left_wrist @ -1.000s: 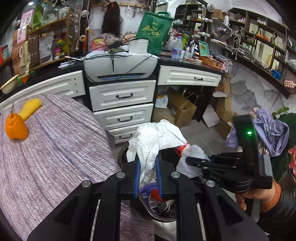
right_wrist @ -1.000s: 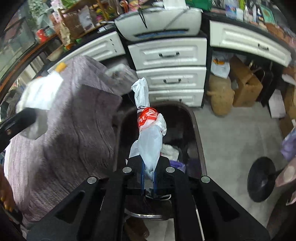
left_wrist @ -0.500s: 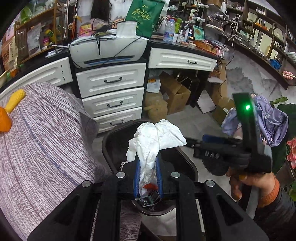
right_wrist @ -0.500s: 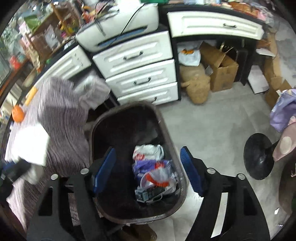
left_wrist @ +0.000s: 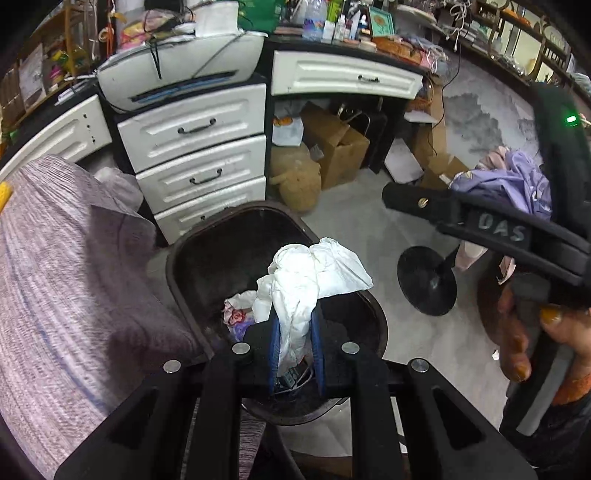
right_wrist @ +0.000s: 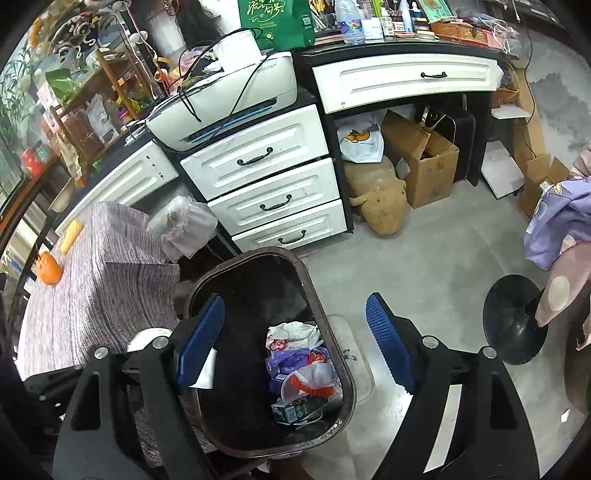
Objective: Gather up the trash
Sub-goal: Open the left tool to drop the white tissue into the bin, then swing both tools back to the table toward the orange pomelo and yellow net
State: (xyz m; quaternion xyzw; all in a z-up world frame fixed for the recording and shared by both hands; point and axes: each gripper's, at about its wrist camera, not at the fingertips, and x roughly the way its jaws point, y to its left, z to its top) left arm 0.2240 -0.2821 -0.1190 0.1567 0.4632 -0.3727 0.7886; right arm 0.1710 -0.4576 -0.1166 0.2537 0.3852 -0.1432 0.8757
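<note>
Room: a cluttered workroom with a grey floor; white drawers (right_wrist: 269, 173) with dark handles stand under a black counter, well ahead of both grippers.
Counter top: a white printer (right_wrist: 229, 99) with black cables over it, a green bag (right_wrist: 275, 22) behind it, bottles and boxes to its right.
Under the desk: cardboard boxes (right_wrist: 421, 162) and a tan stuffed animal (right_wrist: 380, 199) on the floor.
Table: a surface covered in a purple-grey woven cloth (left_wrist: 62, 288) lies to the left of the left gripper; an orange fruit (right_wrist: 50, 271) and a yellow object (right_wrist: 72, 230) rest at its far end.
Trash bin: a dark brown bin (right_wrist: 328, 336) stands on the floor beside the table, directly beneath both grippers.
Bin contents: a white and red plastic bag (right_wrist: 291, 334), purple wrappers, a clear bag with orange print (right_wrist: 314, 380) and a small blue-grey carton (right_wrist: 291, 411), all in the near half.
Left gripper (left_wrist: 295, 350): clenched on a crumpled white paper towel (left_wrist: 310, 273), which bulges out above the blue pads and hangs over the bin's opening.
Right gripper (right_wrist: 295, 347): released; its jaws have just been opening and stand wide with nothing between them, the bin's trash visible below through the gap.
Right hand (left_wrist: 524, 332): seen from the left wrist, gripping the black handle to the right of the left gripper.
Floor right: a black round stand base (right_wrist: 515, 319) with purple and pink fabric (right_wrist: 565, 225) draped above it.
</note>
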